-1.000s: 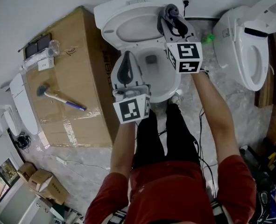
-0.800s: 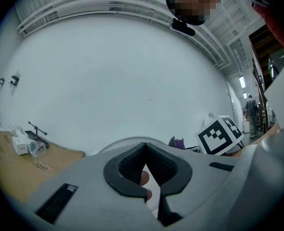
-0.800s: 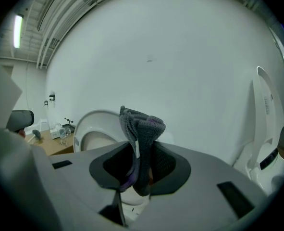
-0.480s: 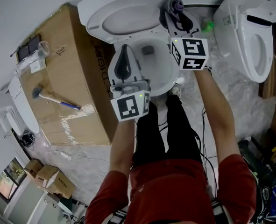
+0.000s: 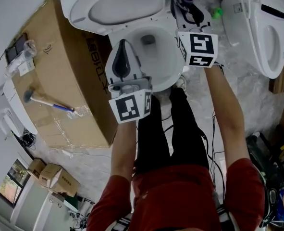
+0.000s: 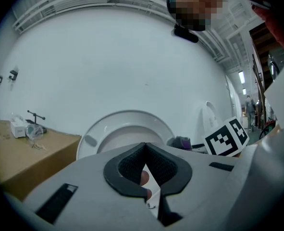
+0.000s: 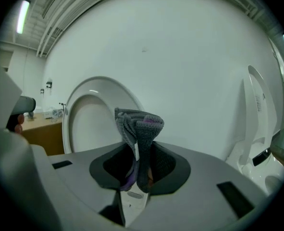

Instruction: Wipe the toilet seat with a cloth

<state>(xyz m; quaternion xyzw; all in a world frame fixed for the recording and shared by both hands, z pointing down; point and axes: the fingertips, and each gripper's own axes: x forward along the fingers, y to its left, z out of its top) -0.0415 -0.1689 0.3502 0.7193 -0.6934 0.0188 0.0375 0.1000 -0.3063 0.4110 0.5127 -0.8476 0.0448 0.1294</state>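
We look steeply down from head height onto the raised toilet lid [image 5: 117, 6]. The left gripper view and right gripper view sit low, close before that lid, facing it nearly level; all three share it.

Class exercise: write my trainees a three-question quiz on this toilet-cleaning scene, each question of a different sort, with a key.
1. True or false: the right tool grips the cloth.
2. The lid of the toilet in front of the person is: A raised, B lowered, C missing.
3. Fill in: the left tool is shut and holds ____.
Key: 1 true; 2 A; 3 nothing.
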